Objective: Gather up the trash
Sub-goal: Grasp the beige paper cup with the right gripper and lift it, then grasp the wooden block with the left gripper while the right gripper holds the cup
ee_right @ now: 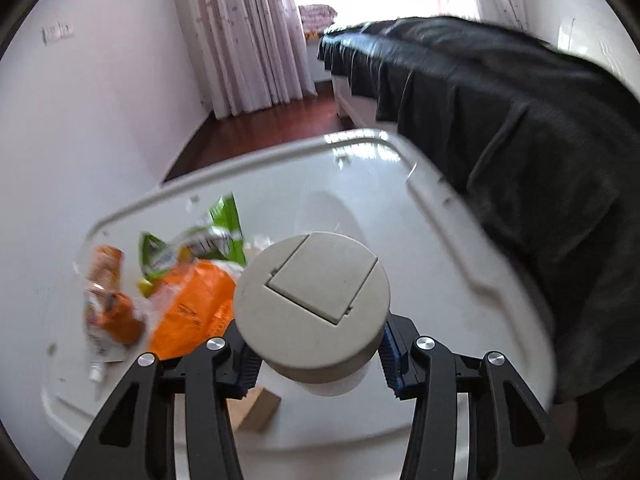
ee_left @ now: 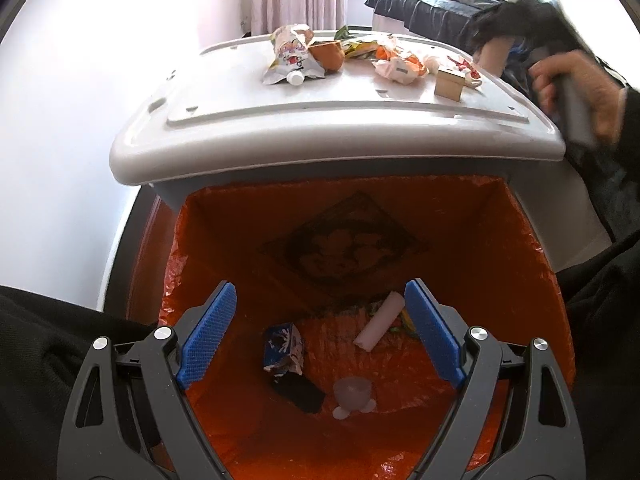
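Note:
My left gripper (ee_left: pixel 320 332) is open and empty above a bin lined with an orange bag (ee_left: pixel 460 240). In the bin lie a blue and white carton (ee_left: pixel 282 346), a white tube (ee_left: pixel 380 320), a clear cup (ee_left: pixel 352 394) and a black scrap (ee_left: pixel 300 394). My right gripper (ee_right: pixel 316 356) is shut on a white round container with a grey flip lid (ee_right: pixel 312 286), held above the white lid (ee_right: pixel 440 248). Wrappers (ee_left: pixel 292 54), an orange packet (ee_right: pixel 192 304) and a small cardboard box (ee_left: pixel 450 82) lie on that lid.
The white lid (ee_left: pixel 320 112) stands just behind the bin. A bed with a dark cover (ee_right: pixel 500 112) is to the right, with curtains (ee_right: pixel 248 40) and a window behind. A white wall (ee_left: pixel 60 140) runs along the left. My dark sleeves frame the left wrist view.

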The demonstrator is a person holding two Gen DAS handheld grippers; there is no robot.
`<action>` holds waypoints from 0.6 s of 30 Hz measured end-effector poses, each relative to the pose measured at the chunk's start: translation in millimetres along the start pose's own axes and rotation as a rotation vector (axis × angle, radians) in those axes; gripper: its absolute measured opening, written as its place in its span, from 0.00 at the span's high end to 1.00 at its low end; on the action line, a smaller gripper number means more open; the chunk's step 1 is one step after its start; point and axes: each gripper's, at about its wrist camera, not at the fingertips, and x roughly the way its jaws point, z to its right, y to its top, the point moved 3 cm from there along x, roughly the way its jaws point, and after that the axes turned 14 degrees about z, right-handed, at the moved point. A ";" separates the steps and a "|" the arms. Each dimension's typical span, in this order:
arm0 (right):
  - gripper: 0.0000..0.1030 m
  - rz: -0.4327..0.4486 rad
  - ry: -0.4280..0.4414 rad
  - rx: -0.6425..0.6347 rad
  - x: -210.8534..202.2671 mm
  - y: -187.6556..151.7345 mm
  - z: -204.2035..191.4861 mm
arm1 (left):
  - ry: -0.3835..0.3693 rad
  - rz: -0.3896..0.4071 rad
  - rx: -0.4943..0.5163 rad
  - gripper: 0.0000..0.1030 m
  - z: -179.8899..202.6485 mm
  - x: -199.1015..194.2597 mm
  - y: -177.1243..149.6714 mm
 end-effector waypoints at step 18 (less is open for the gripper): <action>0.53 0.179 0.103 0.116 -150.0 -15.4 73.7 | -0.346 0.143 0.036 0.18 108.8 95.6 134.0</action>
